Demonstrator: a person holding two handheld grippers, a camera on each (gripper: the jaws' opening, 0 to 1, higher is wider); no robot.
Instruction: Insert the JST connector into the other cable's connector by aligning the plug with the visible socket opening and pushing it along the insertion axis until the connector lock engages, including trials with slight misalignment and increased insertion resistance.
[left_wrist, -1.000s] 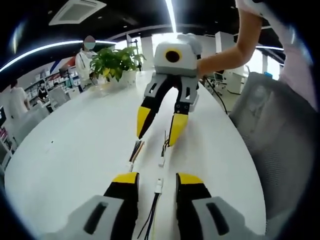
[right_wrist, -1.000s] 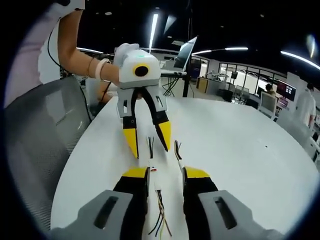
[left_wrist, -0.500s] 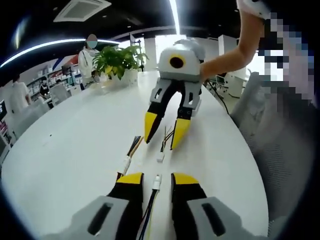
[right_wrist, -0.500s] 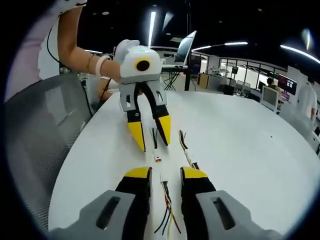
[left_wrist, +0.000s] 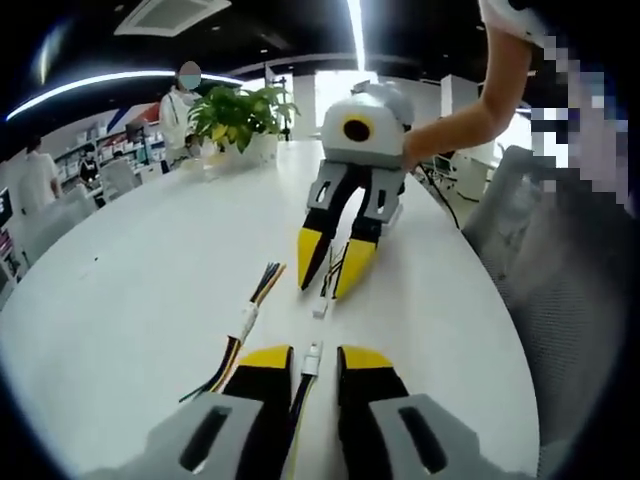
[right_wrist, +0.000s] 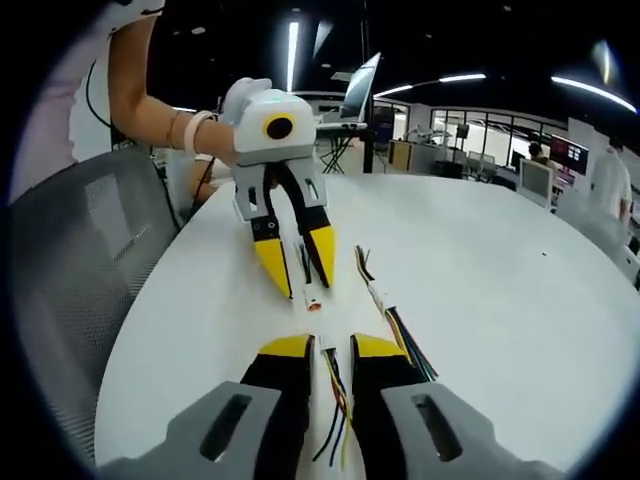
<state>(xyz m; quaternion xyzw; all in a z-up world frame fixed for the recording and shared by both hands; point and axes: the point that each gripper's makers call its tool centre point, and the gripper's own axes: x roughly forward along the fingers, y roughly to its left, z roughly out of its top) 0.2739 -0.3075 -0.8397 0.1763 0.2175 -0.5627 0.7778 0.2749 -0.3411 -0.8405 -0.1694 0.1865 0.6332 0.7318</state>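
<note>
On the white table (left_wrist: 130, 270) lies a thin cable with a small white connector (left_wrist: 312, 357), which sits between the yellow tips of my left gripper (left_wrist: 313, 362). The jaws stand narrowly apart on either side of it, and the gripper is open. Opposite, my right gripper (left_wrist: 330, 275) points down at the table, open, with a second cable's white connector (left_wrist: 320, 311) just in front of its tips. In the right gripper view, coloured wires (right_wrist: 335, 395) run between my right gripper (right_wrist: 332, 352) jaws. There the left gripper (right_wrist: 303, 278) straddles the white connector (right_wrist: 313, 299). The two connectors lie a short gap apart.
A third loose cable (left_wrist: 246, 322) with coloured wires lies beside the two, also seen as a wire bundle (right_wrist: 385, 310). A grey mesh chair (left_wrist: 560, 270) stands at the table edge. A potted plant (left_wrist: 240, 115) and a laptop (right_wrist: 360, 90) are far off. People stand in the background.
Both grippers have come lower and closer to each other. Each one's jaws have narrowed around its own cable.
</note>
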